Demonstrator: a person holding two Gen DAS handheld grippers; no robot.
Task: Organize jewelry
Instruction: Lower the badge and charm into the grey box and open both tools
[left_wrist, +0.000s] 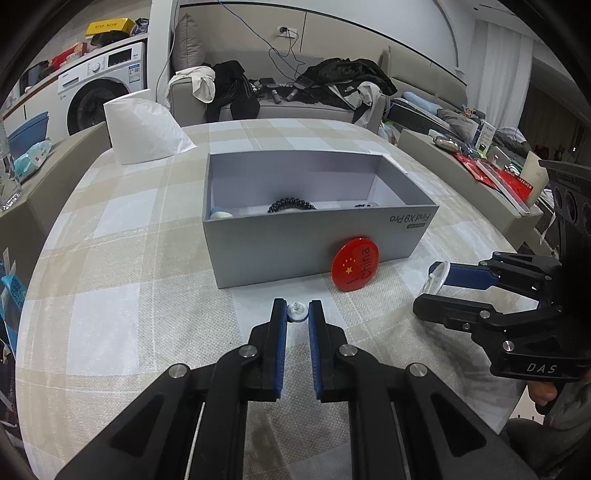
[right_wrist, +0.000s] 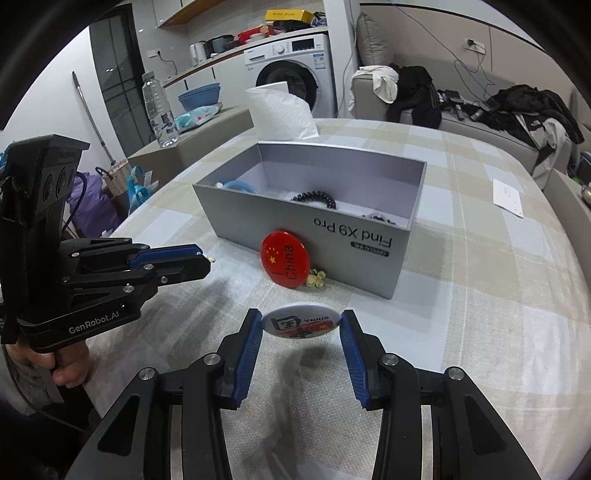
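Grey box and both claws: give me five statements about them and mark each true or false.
1. The left claw grips a small white item. True.
2. The right claw holds the red China badge. False: it holds a white round badge; the red China badge leans against the grey box.
3. A dark beaded bracelet lies inside the grey box. True.
4. The grey box has its lid on. False: it is open at the top.
5. A small yellow flower piece lies inside the box. False: it lies on the checked tablecloth, beside the red badge.
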